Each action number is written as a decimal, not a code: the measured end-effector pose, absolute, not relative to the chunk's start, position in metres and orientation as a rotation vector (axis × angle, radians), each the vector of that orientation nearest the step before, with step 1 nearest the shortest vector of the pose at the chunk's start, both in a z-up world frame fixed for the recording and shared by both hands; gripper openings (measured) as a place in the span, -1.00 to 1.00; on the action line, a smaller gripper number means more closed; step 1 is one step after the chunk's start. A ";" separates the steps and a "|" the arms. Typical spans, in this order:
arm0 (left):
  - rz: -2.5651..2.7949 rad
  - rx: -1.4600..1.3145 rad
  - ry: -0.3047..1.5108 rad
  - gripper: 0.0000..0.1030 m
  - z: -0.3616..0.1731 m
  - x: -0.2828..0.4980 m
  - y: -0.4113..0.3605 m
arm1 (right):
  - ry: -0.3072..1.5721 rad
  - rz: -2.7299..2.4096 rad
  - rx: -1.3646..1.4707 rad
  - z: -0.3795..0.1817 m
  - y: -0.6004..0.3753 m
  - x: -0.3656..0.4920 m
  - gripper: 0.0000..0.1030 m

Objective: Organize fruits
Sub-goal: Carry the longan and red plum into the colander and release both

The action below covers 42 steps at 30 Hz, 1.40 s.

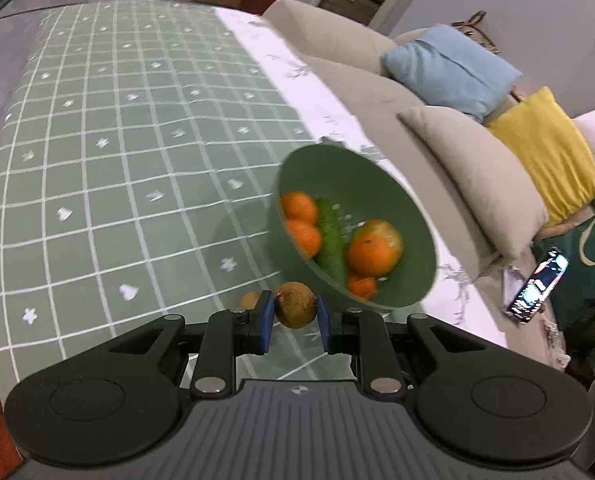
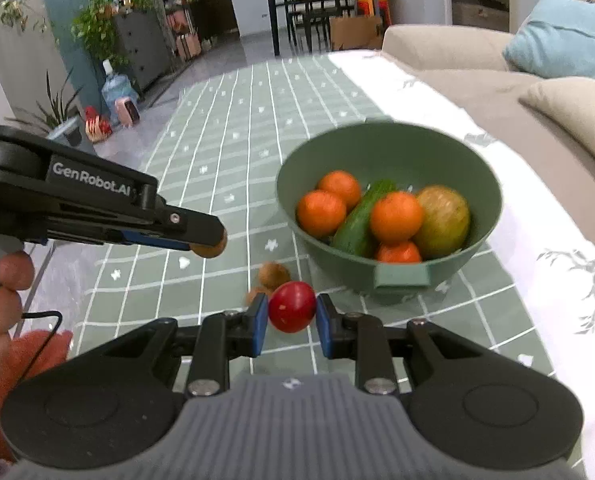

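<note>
A green bowl [image 2: 389, 148] stands on the checked tablecloth and holds several oranges [image 2: 395, 218], a cucumber [image 2: 357, 224] and a mango [image 2: 445, 220]; it also shows in the left wrist view [image 1: 377, 184]. My left gripper [image 1: 295, 314] is shut on a brown kiwi [image 1: 295, 304], held above the table left of the bowl; it shows side-on in the right wrist view [image 2: 207, 246]. My right gripper [image 2: 291, 316] is shut on a red tomato [image 2: 291, 306] just in front of the bowl. Two small brown fruits [image 2: 273, 274] lie on the cloth beyond it.
A beige sofa [image 2: 497, 92] with blue [image 1: 449, 68] and yellow [image 1: 545, 152] cushions runs along the table's right side. A phone [image 1: 537, 284] lies on the sofa. A dining table and chairs [image 2: 309, 4] stand far back, plants [image 2: 97, 28] at the left.
</note>
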<state>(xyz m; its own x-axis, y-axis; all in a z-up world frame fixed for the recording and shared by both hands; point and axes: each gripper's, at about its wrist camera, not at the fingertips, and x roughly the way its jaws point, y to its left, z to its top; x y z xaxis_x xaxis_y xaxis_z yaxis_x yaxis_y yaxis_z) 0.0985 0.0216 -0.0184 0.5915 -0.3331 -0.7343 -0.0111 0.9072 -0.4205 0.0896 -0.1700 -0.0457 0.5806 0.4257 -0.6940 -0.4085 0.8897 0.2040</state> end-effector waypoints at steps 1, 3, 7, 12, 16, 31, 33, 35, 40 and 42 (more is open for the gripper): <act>-0.201 -0.403 0.923 -0.52 -0.016 0.100 0.019 | 0.807 0.483 0.026 -0.042 -0.173 0.088 -0.58; -0.217 -0.390 0.921 -0.51 -0.012 0.104 0.012 | 0.789 0.469 0.034 -0.036 -0.180 0.087 -0.58; -0.248 -0.352 0.917 -0.52 -0.006 0.113 -0.002 | 0.765 0.433 0.049 -0.029 -0.191 0.093 -0.58; -0.269 -0.332 0.930 -0.51 -0.004 0.134 -0.014 | 0.740 0.391 0.052 -0.020 -0.203 0.110 -0.58; -0.275 -0.306 0.942 -0.51 -0.005 0.152 -0.022 | 0.730 0.366 0.036 -0.018 -0.209 0.129 -0.58; -0.281 -0.191 1.015 -0.51 -0.030 0.223 -0.045 | 0.773 0.383 -0.079 -0.035 -0.203 0.206 -0.58; -0.272 -0.180 1.024 -0.52 -0.035 0.231 -0.046 | 0.782 0.387 -0.096 -0.040 -0.202 0.219 -0.58; -0.263 -0.174 1.034 -0.52 -0.040 0.239 -0.046 | 0.794 0.388 -0.114 -0.045 -0.199 0.229 -0.58; -0.246 -0.133 1.041 -0.51 -0.047 0.255 -0.047 | 0.821 0.391 -0.146 -0.056 -0.192 0.254 -0.58; -0.245 -0.123 1.046 -0.51 -0.050 0.261 -0.047 | 0.830 0.397 -0.160 -0.061 -0.189 0.262 -0.58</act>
<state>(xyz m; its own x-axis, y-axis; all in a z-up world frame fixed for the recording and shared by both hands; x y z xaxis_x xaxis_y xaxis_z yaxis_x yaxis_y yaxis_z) 0.2609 -0.0471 -0.0501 0.4775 -0.2581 -0.8398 0.1412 0.9660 -0.2167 0.2622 -0.1892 -0.0608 0.6064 0.2801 -0.7442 -0.4038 0.9147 0.0152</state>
